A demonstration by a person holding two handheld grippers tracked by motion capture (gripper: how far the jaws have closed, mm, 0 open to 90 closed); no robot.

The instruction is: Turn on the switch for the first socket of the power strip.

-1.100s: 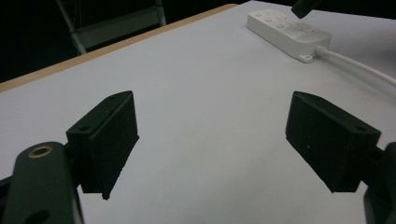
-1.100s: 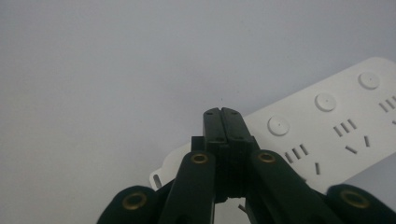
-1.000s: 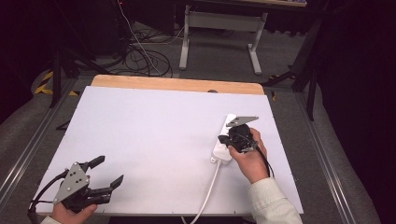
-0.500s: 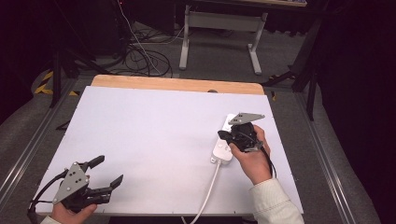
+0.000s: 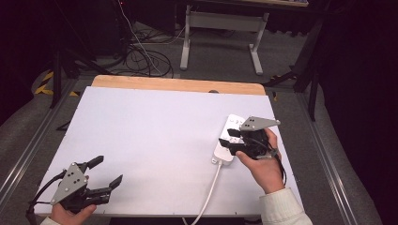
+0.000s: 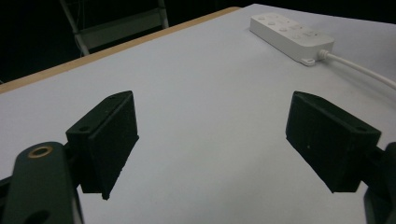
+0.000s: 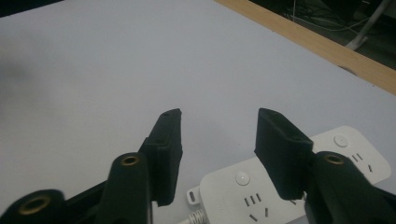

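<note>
At the lower left of the high view our left gripper has not moved over the last second, jaws wide apart above the bare desk. At right centre, our right gripper has edged slightly back toward us along the power strip, jaws apart and holding nothing. We judge the strip's near end is being lined up, perhaps for its switch.

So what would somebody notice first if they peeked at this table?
Probably the white power strip near the right edge of the big white table, its cord running off the near edge. The right hand-held gripper hovers open just above it, while the left hand-held gripper waits open at the near left corner.
</note>
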